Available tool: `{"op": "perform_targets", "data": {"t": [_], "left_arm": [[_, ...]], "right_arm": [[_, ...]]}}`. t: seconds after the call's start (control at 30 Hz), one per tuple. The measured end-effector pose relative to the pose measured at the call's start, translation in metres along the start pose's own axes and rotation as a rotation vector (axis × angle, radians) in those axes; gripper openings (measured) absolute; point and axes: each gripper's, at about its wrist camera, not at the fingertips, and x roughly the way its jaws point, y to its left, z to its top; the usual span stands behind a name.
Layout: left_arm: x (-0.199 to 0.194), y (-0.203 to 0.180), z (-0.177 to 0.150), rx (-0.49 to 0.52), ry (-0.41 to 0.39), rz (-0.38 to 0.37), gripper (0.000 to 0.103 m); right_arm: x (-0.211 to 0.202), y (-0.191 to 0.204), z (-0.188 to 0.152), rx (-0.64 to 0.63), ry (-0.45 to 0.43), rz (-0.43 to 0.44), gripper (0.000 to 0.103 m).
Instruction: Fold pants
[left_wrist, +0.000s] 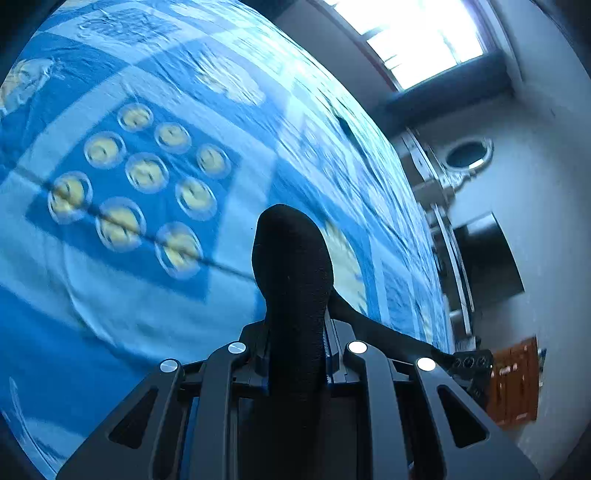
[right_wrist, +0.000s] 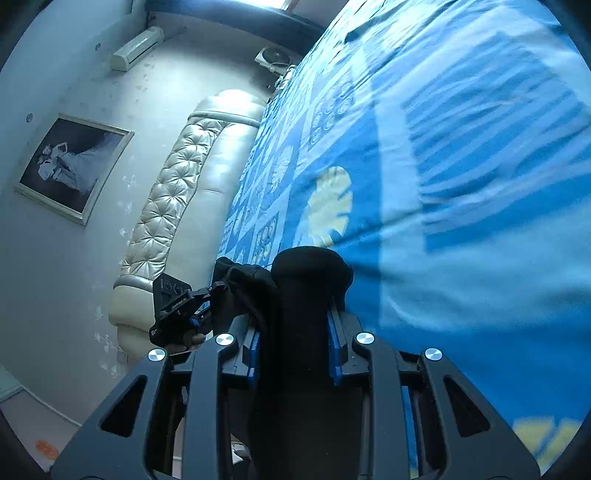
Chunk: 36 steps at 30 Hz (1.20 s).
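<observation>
Black knit fabric is bunching up between both of your claws: the pants (left_wrist: 291, 280) are rising as a rounded, ribbed hump from the left claw (left_wrist: 295, 354), whose jaws are clamping it tight. A taut strip of the same cloth is stretching off to the right. Your right claw (right_wrist: 295, 350) is pinching another dark fold between its blue pads (right_wrist: 335, 354), with the pants hanging just above the bed. Beyond, the blue patchwork quilt (left_wrist: 155, 295) is spreading out, showing pale yellow round motifs. Farther off, a tufted, shiny cream headboard (right_wrist: 173, 206) is curving along the grey wall (right_wrist: 74, 66).
</observation>
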Motion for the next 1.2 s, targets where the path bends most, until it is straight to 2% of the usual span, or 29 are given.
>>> {"op": "perform_targets", "data": {"t": [0.1,0.23,0.33,0.43,0.5,0.53,0.57,0.6,0.67,0.77,0.87,1.0,1.17,1.2], "left_arm": [[0.002,0.009,0.015,0.009,-0.013,0.019,0.020],[0.019,0.025,0.025,-0.019,0.023,0.039,0.021],[0.031,0.033,0.026,-0.037,0.033,0.023,0.024],[0.032,0.044,0.022,-0.076,0.038,-0.037,0.041],[0.025,0.050,0.020,-0.102,0.041,-0.089,0.054],[0.018,0.052,0.017,-0.110,0.033,-0.108,0.060],[0.004,0.056,0.011,-0.119,0.013,-0.124,0.072],[-0.007,0.058,0.004,-0.127,-0.005,-0.145,0.080],[-0.031,0.067,-0.017,-0.149,-0.010,-0.191,0.081],[-0.058,0.076,-0.054,-0.163,-0.002,-0.183,0.083],[-0.077,0.073,-0.089,-0.140,-0.012,-0.171,0.083],[-0.074,0.058,-0.117,-0.186,0.016,-0.206,0.084],[-0.058,0.044,-0.129,-0.186,-0.007,-0.152,0.084],[-0.058,0.042,-0.130,-0.183,-0.015,-0.144,0.084]], "right_arm": [[0.016,-0.006,0.015,0.013,0.007,-0.007,0.027],[0.029,-0.029,0.022,0.085,0.008,-0.008,0.027],[0.030,-0.045,0.020,0.129,-0.004,0.030,0.027],[0.028,-0.047,0.017,0.150,-0.014,0.064,0.038],[0.020,-0.044,0.013,0.168,-0.021,0.084,0.056],[0.011,-0.042,0.009,0.178,-0.032,0.099,0.062],[0.004,-0.040,0.004,0.181,-0.041,0.106,0.070],[-0.008,-0.039,-0.005,0.182,-0.051,0.098,0.073],[-0.022,-0.039,-0.022,0.176,-0.046,0.078,0.073],[-0.039,-0.040,-0.050,0.183,-0.034,0.080,0.073],[-0.036,-0.034,-0.073,0.190,-0.002,0.092,0.075],[-0.029,-0.021,-0.083,0.163,-0.027,0.068,0.083],[-0.031,-0.019,-0.090,0.173,-0.068,0.042,0.083],[-0.030,-0.018,-0.092,0.176,-0.073,0.040,0.080]]}}
